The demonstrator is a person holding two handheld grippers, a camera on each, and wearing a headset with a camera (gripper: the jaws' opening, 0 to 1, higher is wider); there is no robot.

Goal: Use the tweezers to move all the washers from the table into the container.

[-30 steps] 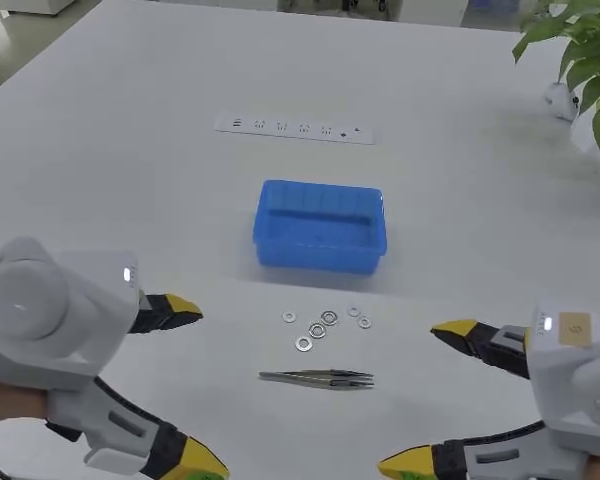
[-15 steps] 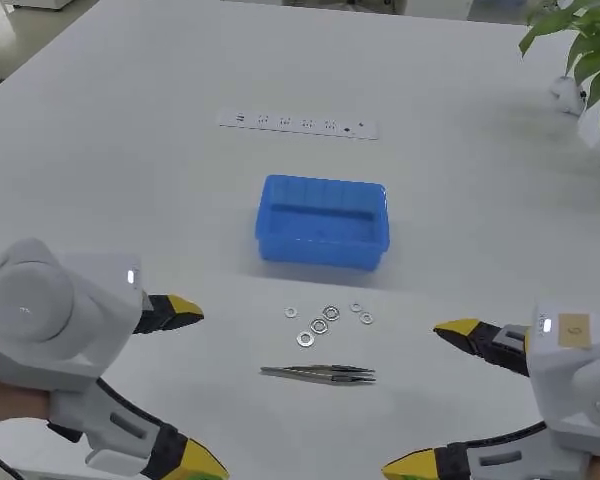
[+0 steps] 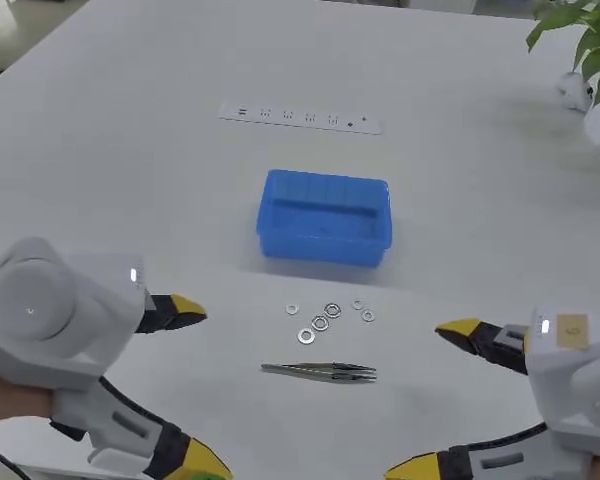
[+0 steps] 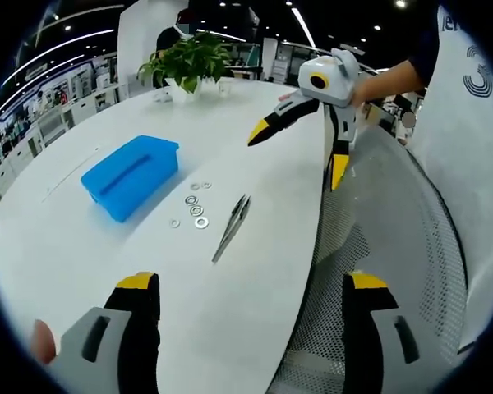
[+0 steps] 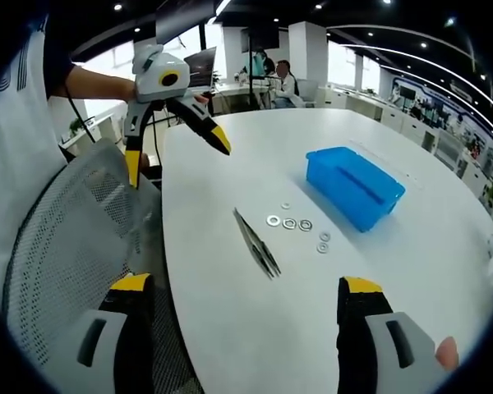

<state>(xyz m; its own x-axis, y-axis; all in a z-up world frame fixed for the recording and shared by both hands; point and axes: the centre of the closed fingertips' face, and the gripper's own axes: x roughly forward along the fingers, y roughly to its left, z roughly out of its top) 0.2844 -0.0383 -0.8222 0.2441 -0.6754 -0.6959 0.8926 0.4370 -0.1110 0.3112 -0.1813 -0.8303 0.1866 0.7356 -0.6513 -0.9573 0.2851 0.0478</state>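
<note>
Washers [image 3: 328, 318] sit in a loose cluster on the bench [image 3: 130, 200], with the tweezers [image 3: 320, 372] lying flat just on the near side and the blue container [image 3: 325, 218] beyond. Left gripper [image 3: 195, 388] and right gripper [image 3: 428, 398] flank them, well apart, fingers [image 3: 170, 311] wide, holding nothing.

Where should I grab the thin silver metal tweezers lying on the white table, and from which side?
Grip the thin silver metal tweezers mid-length, across their two arms, coming down from above on the near side: they lie flat and crosswise, with the small metal washers just beyond them.
</note>
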